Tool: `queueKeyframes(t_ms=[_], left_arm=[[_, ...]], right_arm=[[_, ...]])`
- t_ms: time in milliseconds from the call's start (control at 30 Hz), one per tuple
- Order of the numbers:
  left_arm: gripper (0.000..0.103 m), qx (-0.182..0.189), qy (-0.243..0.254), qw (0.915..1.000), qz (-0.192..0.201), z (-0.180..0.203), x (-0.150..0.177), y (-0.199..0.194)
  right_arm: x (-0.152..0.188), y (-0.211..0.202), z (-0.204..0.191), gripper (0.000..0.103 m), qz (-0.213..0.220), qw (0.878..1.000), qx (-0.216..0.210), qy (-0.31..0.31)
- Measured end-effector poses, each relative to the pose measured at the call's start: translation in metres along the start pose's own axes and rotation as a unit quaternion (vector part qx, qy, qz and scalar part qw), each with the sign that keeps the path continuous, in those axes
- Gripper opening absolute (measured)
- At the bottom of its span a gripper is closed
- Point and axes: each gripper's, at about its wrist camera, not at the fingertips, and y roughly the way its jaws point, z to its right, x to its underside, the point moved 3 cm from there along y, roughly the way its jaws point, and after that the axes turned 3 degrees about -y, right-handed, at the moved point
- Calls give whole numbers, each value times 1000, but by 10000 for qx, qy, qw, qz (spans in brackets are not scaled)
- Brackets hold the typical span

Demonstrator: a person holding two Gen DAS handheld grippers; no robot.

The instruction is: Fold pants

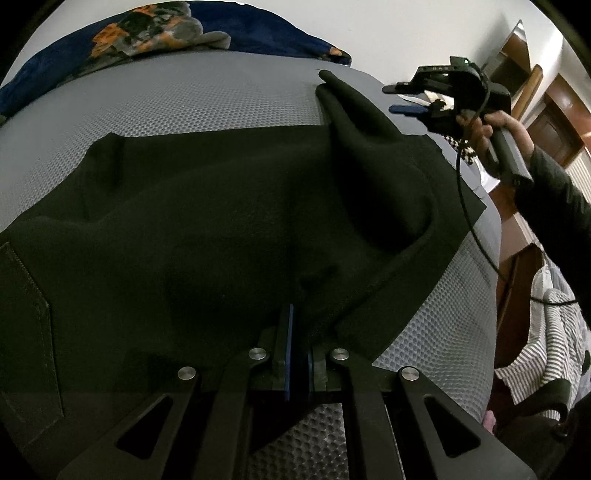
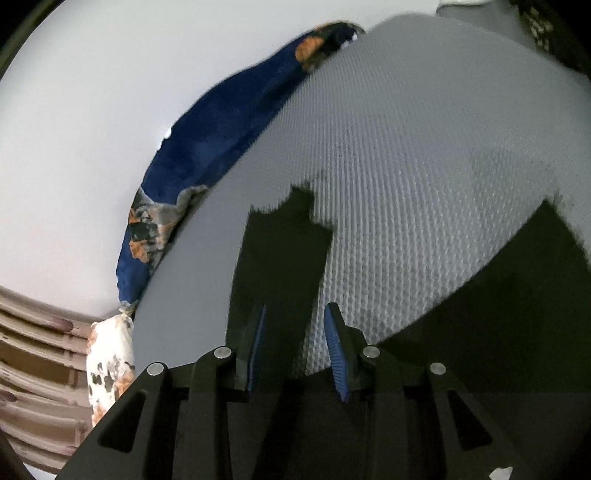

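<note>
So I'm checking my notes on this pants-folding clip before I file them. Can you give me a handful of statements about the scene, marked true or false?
1. The left gripper is shut on the black pants. True.
2. The right gripper is clamped on the pants. False: its fingers stand apart and press on nothing, held in the air above the far corner of the pants.
3. The pants lie on a grey textured mattress. True.
4. The blue patterned blanket lies on top of the pants. False: it is bunched at the far edge of the mattress, apart from them.
5. A cable hangs from the right gripper. True.
</note>
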Motion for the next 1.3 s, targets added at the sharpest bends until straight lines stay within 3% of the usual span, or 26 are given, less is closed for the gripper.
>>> queueKeyframes(t_ms=[200, 367, 467, 667, 967, 1300], left_arm=[[7, -33, -12, 10000, -27, 1, -1, 0], [7, -27, -19, 10000, -32, 1, -2, 1], [7, -36, -13, 10000, -32, 1, -2, 0], [7, -51, -18, 10000, -32, 2, -2, 1], [7, -54, -16, 10000, -65, 2, -3, 2], [7, -57, -18, 9999, -101, 2, -5, 5]], right_arm=[[48, 21, -10, 30, -631, 9960, -634, 10], [83, 21, -19, 30, -887, 9914, -964, -60], [87, 21, -18, 30, -841, 9914, -1003, -61], [36, 27, -5, 30, -360, 9928, -1121, 223], [-32, 50, 2, 30, -24, 9951, -905, 407], [-61, 50, 0, 6, 204, 9971, -665, 309]])
